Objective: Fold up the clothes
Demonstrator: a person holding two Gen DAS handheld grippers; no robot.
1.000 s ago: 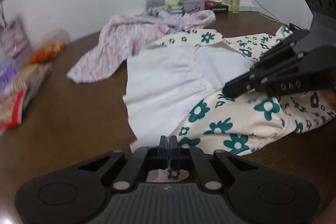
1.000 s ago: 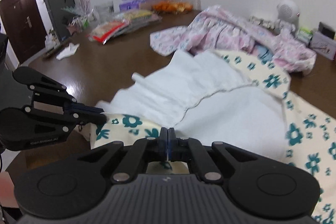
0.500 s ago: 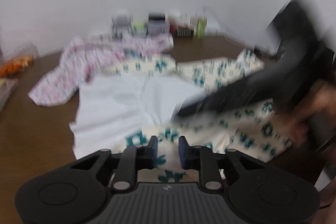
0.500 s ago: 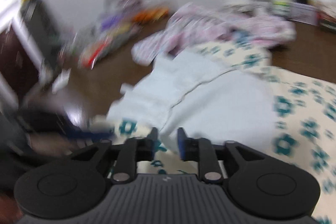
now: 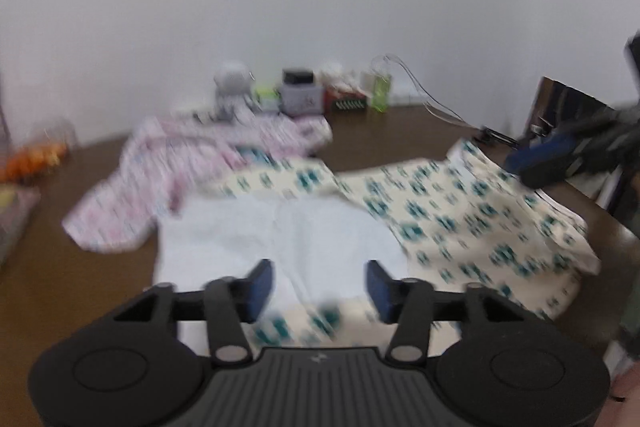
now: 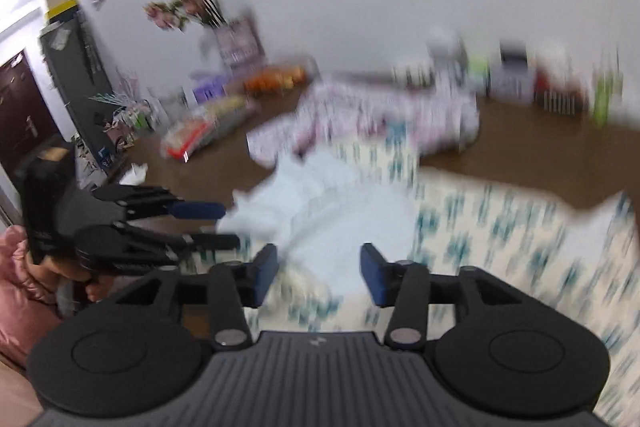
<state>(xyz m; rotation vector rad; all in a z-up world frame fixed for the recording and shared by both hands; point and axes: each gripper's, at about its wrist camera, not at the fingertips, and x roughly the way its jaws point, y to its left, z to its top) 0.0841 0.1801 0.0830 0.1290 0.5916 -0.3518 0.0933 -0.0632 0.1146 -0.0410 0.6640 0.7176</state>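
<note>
The cream garment with teal flowers [image 5: 460, 223] lay spread on the brown worktop [image 5: 80, 267], its white lining [image 5: 280, 239] turned up across the middle, and a pink patterned garment [image 5: 192, 167] sat bunched just behind it. The left tongs [image 5: 318, 285] stood apart with jaws opening; cloth showed beyond the gap, but the pads pressed on nothing. The right tongs [image 6: 318, 271] were likewise apart and opening, clear of the fabric below them.

Risks, as I judged them:
- With both tongs letting go together, the turned-over edge had nothing pinning it, so soft cloth could slump or spring back and leave the fold crooked.
- The pink garment touched the far edge of the cream one; a next pull on the cream cloth could drag it along.
- Both views were smeared, so a re-grasp aimed from them could pinch 2 layers instead of 1, or miss the hem.
- Small bottles and boxes [image 5: 320, 95] stood by the wall, near enough for a wide sweep to knock them.

No brand, label or writing could be read; blur hid all of it.
</note>
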